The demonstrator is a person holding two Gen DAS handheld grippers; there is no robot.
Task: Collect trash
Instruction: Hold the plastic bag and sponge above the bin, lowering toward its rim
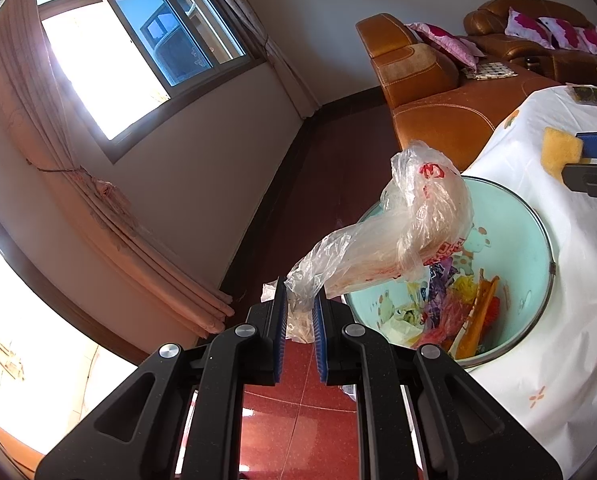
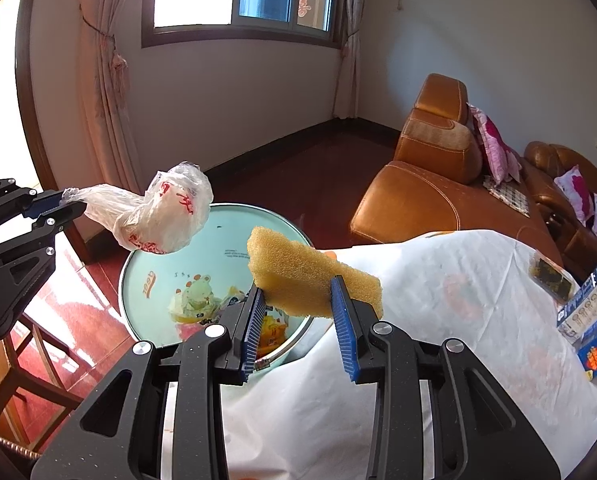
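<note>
My left gripper [image 1: 300, 300] is shut on a crumpled clear plastic bag [image 1: 410, 220] with red print, holding it in the air above the near rim of a pale green trash bin [image 1: 538, 236]. The bin holds several colourful wrappers [image 1: 454, 300]. My right gripper [image 2: 298, 292] is shut on a yellow sponge [image 2: 298, 268], held above the bin's edge beside the table. In the right wrist view the left gripper [image 2: 64, 204] holds the bag [image 2: 158, 216] over the bin [image 2: 218, 240]. The right gripper [image 1: 590, 160] and the sponge [image 1: 558, 152] show at the left view's right edge.
A table with a white patterned cloth [image 2: 438, 320] stands right of the bin, with a blue and white box [image 2: 590, 312] and a dark packet [image 2: 550, 276] on it. An orange leather sofa [image 2: 422, 196] stands behind. A wooden chair [image 2: 30, 360] is at the left. The floor is red tile [image 1: 298, 420].
</note>
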